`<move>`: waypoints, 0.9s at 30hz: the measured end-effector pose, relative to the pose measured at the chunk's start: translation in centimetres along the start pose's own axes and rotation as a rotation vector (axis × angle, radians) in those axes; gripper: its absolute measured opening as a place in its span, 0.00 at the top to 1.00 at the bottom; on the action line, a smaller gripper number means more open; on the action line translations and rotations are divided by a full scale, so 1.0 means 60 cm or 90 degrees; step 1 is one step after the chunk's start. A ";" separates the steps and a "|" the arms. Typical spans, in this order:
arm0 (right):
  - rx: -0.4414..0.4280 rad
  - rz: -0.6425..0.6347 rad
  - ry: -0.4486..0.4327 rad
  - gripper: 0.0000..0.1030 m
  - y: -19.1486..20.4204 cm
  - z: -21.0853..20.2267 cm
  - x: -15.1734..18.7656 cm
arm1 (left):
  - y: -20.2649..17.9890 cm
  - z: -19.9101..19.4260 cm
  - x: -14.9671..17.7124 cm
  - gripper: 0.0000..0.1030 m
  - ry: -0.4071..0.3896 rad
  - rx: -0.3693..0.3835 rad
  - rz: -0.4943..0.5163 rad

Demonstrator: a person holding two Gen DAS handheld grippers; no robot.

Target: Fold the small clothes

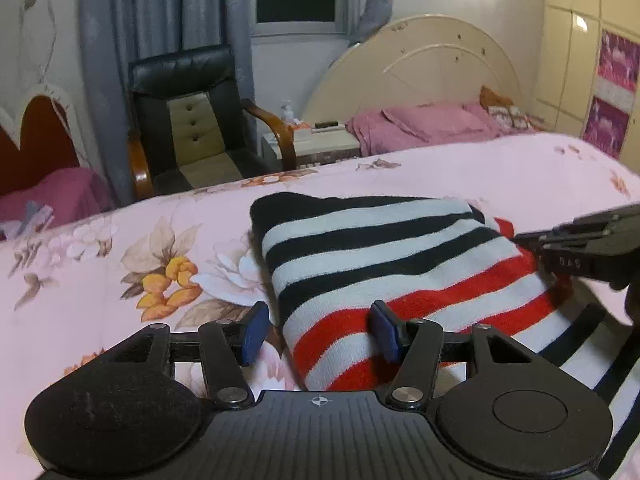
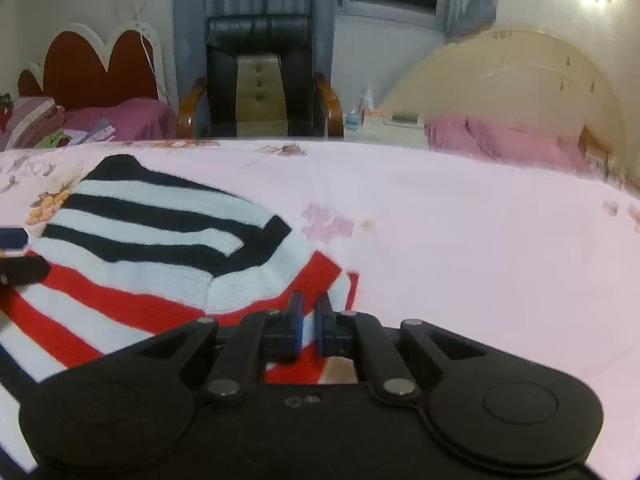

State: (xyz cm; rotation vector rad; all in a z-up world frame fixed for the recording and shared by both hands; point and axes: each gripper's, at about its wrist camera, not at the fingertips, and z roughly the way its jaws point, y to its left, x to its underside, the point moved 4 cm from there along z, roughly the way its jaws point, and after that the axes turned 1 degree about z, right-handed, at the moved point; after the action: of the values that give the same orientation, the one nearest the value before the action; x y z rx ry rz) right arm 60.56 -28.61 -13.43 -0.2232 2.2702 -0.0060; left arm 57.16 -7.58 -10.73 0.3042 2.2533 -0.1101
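Bedroom setup: work surface is a bed (image 2: 460,240) with a pink floral cover, black armchair (image 1: 192,120) and a cream headboard (image 1: 432,64) on the far side.

Striped sweater (image 1: 384,264) lies on the cover, partly folded: black-and-white end folded over, red-and-white stripes toward the near side. More striped fabric spreads out flat at near right.

Left gripper (image 1: 320,330): jaws wide, straddling the sweater's near left folded edge, not clamped on anything.

Right gripper (image 2: 308,330): jaws narrow, thin gap between the pads. It sits at the sweater's right edge, red stripe showing between the pads; cannot tell if it's actually pinching cloth.

Handling, my read: thick knit, soft and light, no stiffness. It'll sag and drag on the bed cover instead of sliding cleanly. Layers can slip apart, so pinch through every layer at an edge or corner, both sides level, and lift before carrying the fold over.
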 end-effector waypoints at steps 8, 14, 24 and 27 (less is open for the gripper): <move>-0.075 0.152 -0.041 0.47 -0.045 -0.081 0.004 | -0.004 -0.068 -0.003 0.12 -0.039 0.005 0.014; -0.157 0.259 -0.007 0.48 -0.087 -0.117 0.040 | -0.015 -0.090 -0.001 0.12 -0.040 0.015 0.027; -0.308 0.362 0.107 0.41 -0.112 -0.107 0.080 | 0.088 -0.073 0.066 0.25 0.053 0.216 -0.267; -0.333 0.407 0.131 0.41 -0.125 -0.088 0.097 | 0.109 -0.049 0.089 0.26 0.097 0.303 -0.354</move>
State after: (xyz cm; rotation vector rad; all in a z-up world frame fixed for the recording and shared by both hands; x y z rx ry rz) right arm 54.06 -37.30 -13.81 0.2543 2.4103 0.9381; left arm 53.35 0.24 -12.76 -0.0821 2.3839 -0.9491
